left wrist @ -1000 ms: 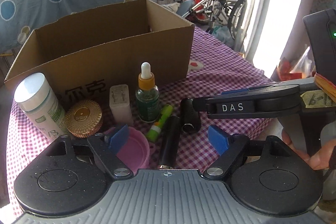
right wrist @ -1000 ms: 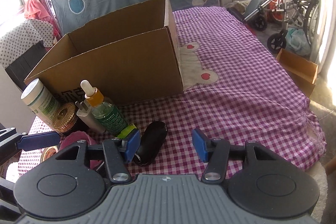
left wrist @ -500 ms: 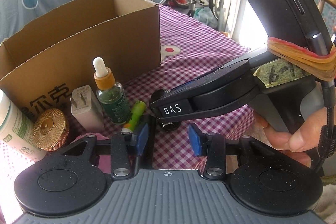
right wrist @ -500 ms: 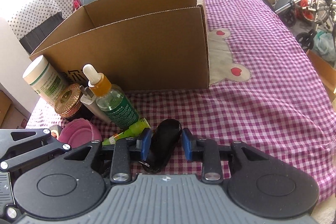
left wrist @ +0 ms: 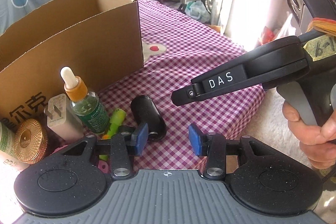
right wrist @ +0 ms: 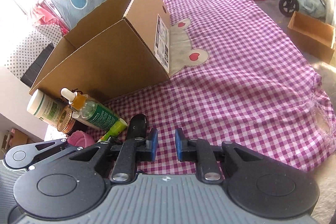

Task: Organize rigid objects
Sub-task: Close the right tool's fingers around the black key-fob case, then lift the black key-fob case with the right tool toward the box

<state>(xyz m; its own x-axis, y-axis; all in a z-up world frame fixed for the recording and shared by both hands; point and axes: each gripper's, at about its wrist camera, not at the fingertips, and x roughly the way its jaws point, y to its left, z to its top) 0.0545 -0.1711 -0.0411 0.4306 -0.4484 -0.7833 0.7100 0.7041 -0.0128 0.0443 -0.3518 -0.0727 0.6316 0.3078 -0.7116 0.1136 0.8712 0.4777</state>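
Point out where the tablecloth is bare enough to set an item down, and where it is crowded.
Bare: the checked tablecloth right of the cardboard box, out to its far and right edges. Crowded: the strip before the box front, holding the dropper bottle, charger, gold jar and black case.

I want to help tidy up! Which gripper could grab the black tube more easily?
Probably left. The left gripper is wide open with the black tube just beside its left pad. The right gripper is nearly closed, the tube outside it.
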